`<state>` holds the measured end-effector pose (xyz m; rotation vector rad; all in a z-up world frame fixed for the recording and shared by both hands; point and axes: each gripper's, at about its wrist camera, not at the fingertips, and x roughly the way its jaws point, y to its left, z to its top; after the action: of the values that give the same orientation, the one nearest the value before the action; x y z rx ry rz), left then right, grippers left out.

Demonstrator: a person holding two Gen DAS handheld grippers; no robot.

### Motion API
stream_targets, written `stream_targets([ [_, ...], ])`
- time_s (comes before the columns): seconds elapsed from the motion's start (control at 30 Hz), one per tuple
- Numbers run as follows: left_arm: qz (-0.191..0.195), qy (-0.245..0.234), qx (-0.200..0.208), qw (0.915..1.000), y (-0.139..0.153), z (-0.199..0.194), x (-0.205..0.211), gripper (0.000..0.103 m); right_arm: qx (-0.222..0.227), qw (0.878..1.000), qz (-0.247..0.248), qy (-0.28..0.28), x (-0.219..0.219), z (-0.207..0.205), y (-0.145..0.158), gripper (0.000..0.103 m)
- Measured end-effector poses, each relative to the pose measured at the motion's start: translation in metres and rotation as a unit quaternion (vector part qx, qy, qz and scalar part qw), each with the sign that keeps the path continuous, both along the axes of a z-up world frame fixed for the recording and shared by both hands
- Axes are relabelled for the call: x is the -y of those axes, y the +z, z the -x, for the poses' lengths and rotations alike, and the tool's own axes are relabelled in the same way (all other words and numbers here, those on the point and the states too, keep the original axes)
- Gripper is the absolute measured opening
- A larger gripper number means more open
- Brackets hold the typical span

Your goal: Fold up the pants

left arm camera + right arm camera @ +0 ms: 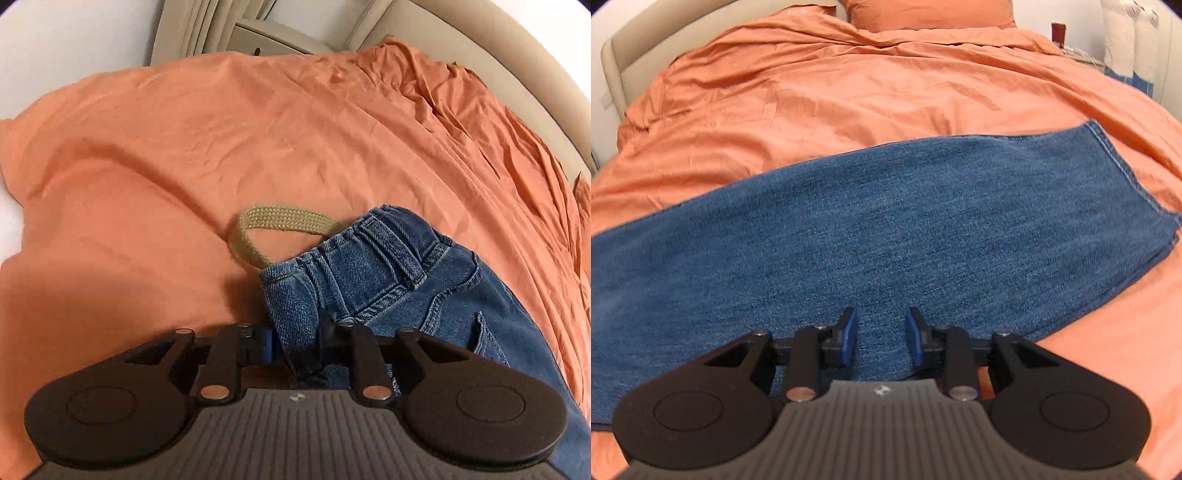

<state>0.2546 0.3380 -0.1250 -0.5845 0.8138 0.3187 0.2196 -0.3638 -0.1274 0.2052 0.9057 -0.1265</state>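
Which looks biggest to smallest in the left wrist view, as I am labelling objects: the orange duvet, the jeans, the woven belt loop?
1. orange duvet, fills most of the view
2. jeans, though nearness to the camera enlarges them
3. woven belt loop, clearly smallest

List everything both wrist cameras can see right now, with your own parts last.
jeans: one pair, blue denim, lying across the bed; waistband in the left view, hem in the right
drawstring: one loop, tan, at the waistband
duvet: one, orange, covering the bed
pillow: one, orange, at the far end
bed frame: one, beige, bed's edge
left tongs: black, blue pads, waistband fabric between them
right tongs: black, blue pads, apart, over the leg
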Motion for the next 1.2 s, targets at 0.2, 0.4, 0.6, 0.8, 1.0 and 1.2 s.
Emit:
stream_targets([
  [0.2, -0.100, -0.037, -0.008, 0.9943, 0.041, 0.007, 0.022, 0.060, 0.031, 0.999, -0.005, 0.023, -0.021, 0.015, 0.022, 0.030],
  [0.4, -0.162, -0.120, 0.029, 0.9791, 0.083, 0.036, 0.075, 0.061, 0.061, 0.988, -0.030, 0.138, -0.094, 0.057, 0.051, 0.030],
  [0.6, -0.211, -0.228, 0.026, 0.9502, 0.087, 0.048, 0.139, 0.056, 0.084, 0.949, -0.025, 0.302, -0.197, 0.108, 0.048, 0.030],
  [0.8, -0.244, -0.264, 0.001, 0.9331, 0.063, 0.054, 0.167, 0.050, 0.097, 0.925, 0.007, 0.367, -0.272, 0.131, 0.023, 0.030],
  [1.0, -0.228, -0.252, -0.007, 0.9406, 0.057, 0.051, 0.154, 0.041, 0.104, 0.921, 0.054, 0.371, -0.306, 0.116, 0.007, 0.024],
  [1.2, -0.236, -0.256, -0.014, 0.9374, 0.052, 0.034, 0.149, 0.030, 0.145, 0.910, 0.079, 0.379, -0.313, 0.135, 0.019, 0.001],
])
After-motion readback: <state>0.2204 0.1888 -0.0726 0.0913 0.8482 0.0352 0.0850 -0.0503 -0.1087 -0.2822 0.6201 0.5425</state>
